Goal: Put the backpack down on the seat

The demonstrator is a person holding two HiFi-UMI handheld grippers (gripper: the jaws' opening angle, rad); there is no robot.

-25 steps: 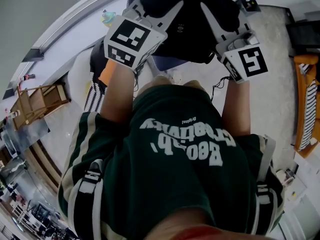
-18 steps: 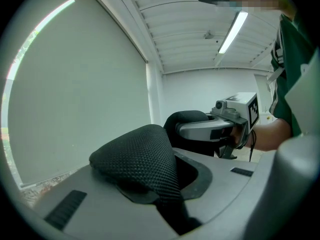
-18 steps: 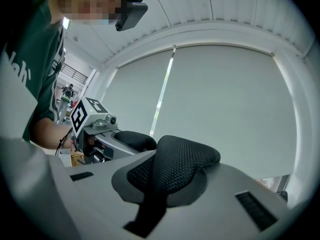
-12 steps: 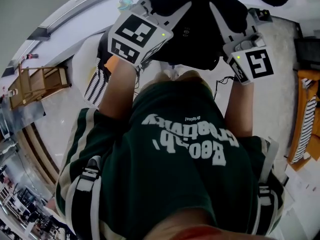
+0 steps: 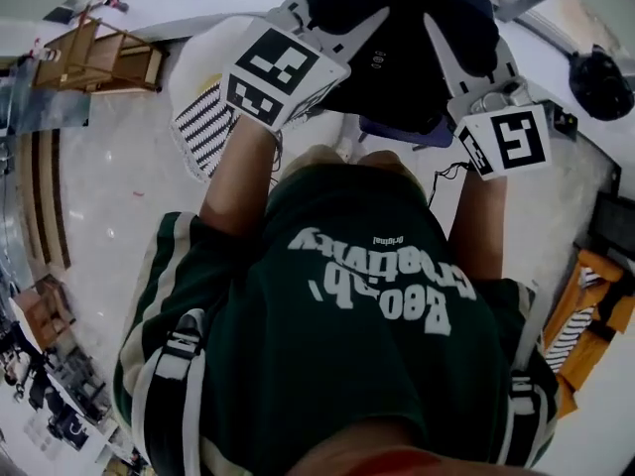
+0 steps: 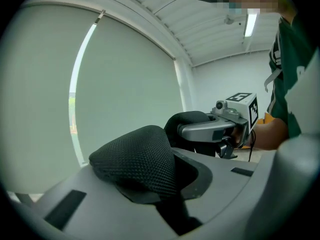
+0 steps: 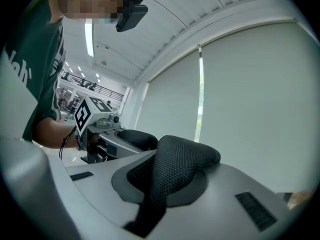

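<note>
The black backpack hangs in front of me, held between both grippers. In the head view my left gripper reaches into it from the left and my right gripper from the right. In the left gripper view the left gripper is shut on a black mesh shoulder strap, and the right gripper shows beyond it. In the right gripper view the right gripper is shut on the other mesh strap. A bluish flat seat peeks out just under the backpack.
A wooden chair stands at the upper left beside a striped cloth. An orange-framed chair with striped fabric is at the lower right. A dark round object lies at the upper right. Pale roller blinds fill the wall ahead.
The whole room has swung round in the head view: the wooden chair went toward the top left and the orange chair toward the lower right. Both grippers keep the backpack between them.
</note>
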